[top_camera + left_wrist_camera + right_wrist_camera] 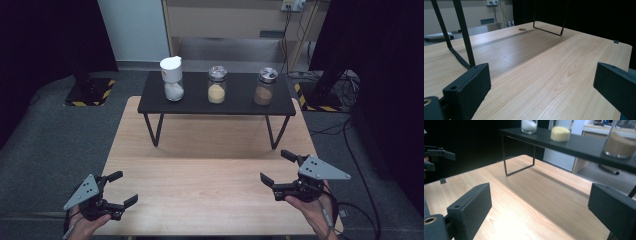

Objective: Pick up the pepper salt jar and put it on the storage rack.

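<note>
Three glass jars stand in a row on a low black shelf (235,106) at the far side of the wooden table (210,165). The left jar (173,80) holds white powder and has a white spout lid. The middle jar (217,85) holds yellow grains, and the right jar (265,86) holds brown powder; both have metal lids. My left gripper (119,189) hovers open at the near left corner with nothing between its jaws. My right gripper (278,167) is open at the near right, also empty. The right gripper view shows the white jar (529,125), the yellow jar (560,133) and the brown jar (621,143) from below.
The shelf stands on thin black wire legs (152,131) that rest on the table. A small round hole (522,29) sits in the tabletop near its far edge. Grey carpet, cables (350,130) and black stands surround the table.
</note>
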Available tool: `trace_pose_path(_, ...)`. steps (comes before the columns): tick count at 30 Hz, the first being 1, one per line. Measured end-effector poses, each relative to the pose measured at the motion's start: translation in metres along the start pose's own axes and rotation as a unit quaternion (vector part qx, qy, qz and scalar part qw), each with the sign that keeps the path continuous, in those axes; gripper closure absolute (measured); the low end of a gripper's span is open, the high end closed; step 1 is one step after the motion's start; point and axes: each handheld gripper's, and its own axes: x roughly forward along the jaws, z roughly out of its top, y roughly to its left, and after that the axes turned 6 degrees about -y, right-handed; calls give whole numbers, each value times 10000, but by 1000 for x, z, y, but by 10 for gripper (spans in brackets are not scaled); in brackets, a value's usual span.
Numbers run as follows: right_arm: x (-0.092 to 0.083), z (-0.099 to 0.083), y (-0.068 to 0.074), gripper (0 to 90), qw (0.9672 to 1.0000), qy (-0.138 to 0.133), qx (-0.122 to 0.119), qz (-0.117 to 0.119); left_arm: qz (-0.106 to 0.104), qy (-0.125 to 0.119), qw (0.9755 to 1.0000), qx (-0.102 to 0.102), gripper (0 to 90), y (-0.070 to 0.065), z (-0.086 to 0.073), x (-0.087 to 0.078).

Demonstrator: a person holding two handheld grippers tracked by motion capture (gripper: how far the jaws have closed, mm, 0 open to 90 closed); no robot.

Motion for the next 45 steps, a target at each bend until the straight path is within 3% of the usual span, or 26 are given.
trace_pose_path(8, -7, -23, -4, 57, 9996, 26, 264, -128, 34, -44, 10000, 8, 5, -1, -1, 0)
trace_pose_path(26, -16, -48, 1, 58, 9988, 354, 279, -197, -10, -62, 10000, 27, 5, 0, -1, -1)
trace_pose_path(32, -17, -58, 1, 58, 9984, 377, 352, -235, -23, -83, 9999, 51, 5, 0, -2, -2)
trace_pose_path(45, -17, -65, 1, 58, 9986, 405, 277, -194, -39, -103, 9999, 53, 5, 0, -2, -2)
